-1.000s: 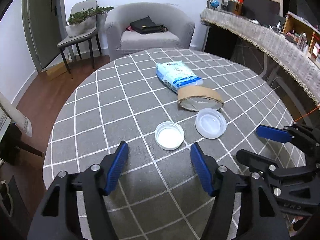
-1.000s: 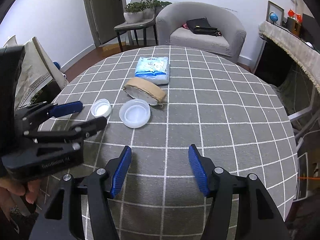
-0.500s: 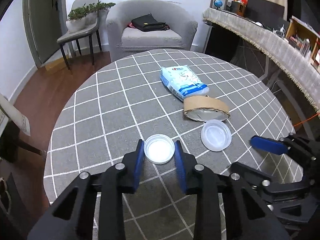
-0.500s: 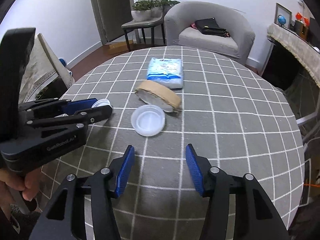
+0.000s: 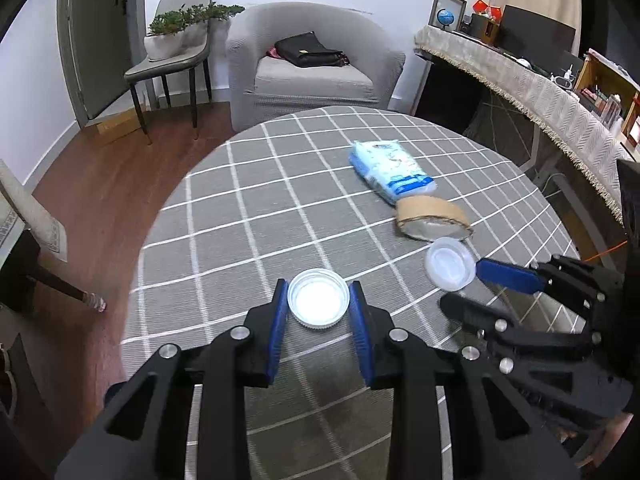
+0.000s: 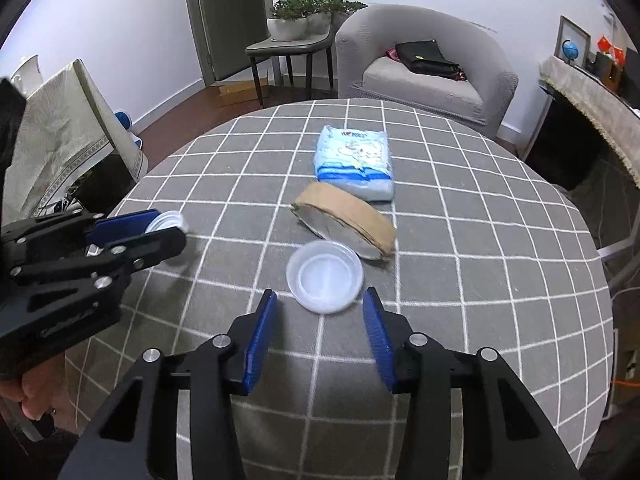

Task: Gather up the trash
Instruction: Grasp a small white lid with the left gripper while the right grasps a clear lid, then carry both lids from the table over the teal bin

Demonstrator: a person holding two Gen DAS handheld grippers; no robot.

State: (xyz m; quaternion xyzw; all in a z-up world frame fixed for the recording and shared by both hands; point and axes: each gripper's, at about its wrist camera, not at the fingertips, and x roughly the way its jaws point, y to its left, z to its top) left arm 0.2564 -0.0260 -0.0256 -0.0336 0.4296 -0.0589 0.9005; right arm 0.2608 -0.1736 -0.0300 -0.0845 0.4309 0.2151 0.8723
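Note:
A small white cap (image 5: 318, 303) lies on the grey checked tablecloth (image 5: 248, 216). My left gripper (image 5: 318, 300) has its blue pads against both sides of the cap; it also shows in the right wrist view (image 6: 160, 228). A larger clear plastic lid (image 6: 325, 275) lies just ahead of my right gripper (image 6: 320, 312), which is open and empty, one pad on each side behind the lid. The lid also shows in the left wrist view (image 5: 450, 269). A brown tape roll (image 6: 346, 227) and a blue tissue pack (image 6: 354, 158) lie farther back.
A grey armchair (image 5: 312, 68) with a black bag (image 5: 310, 50) stands beyond the table, and a chair with potted plants (image 5: 176, 40) stands to its left. A cloth-covered sideboard (image 5: 532, 92) runs along the right. A draped stand (image 6: 64, 136) stands at the table's left.
My left gripper moved forward and closed from wide open onto the small white cap. My right gripper moved forward up to the clear lid and narrowed somewhat.

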